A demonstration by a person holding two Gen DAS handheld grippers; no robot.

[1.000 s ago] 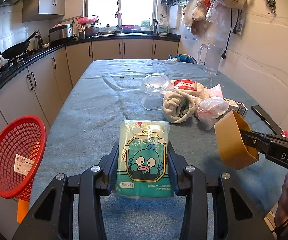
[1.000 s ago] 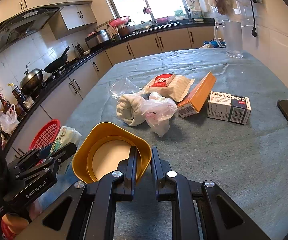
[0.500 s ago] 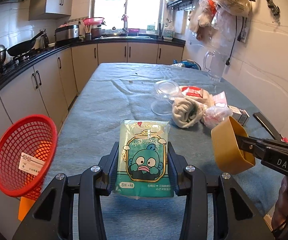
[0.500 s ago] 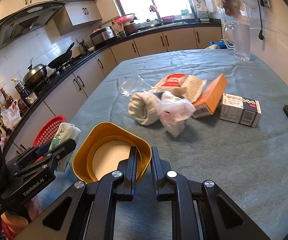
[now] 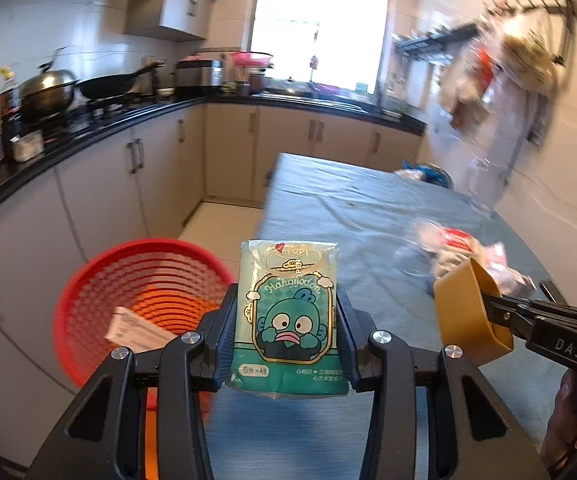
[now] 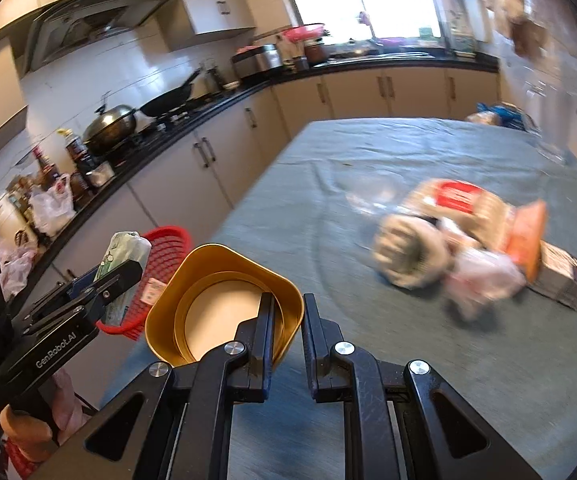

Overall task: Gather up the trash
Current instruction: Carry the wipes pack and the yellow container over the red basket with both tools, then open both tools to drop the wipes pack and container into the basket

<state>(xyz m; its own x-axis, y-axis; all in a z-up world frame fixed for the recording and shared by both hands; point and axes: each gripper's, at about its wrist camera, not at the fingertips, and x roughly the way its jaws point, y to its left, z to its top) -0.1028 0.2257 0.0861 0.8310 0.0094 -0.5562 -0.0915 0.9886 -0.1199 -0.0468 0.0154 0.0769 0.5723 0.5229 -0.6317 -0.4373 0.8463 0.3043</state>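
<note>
Tissue pack (image 5: 288, 316) upright between the fingers (image 5: 224, 344) of the left gripper (image 5: 286, 340), over the near edge of the counter (image 5: 348, 208). Left of it and lower, beside the counter's left edge: basket (image 5: 88, 288) with a slip of paper (image 5: 136, 330) in it. Right of the pack, off the counter top: tub (image 6: 224, 300), wall pinched by the right gripper (image 6: 286, 336). Farther right on the counter, bunched together: wrappers, bag and cartons (image 6: 468, 240). At the far right corner, a jug (image 5: 484, 184). Behind the basket, cabinets (image 5: 128, 184) along the left wall, with pans (image 5: 48, 92) on top.
</note>
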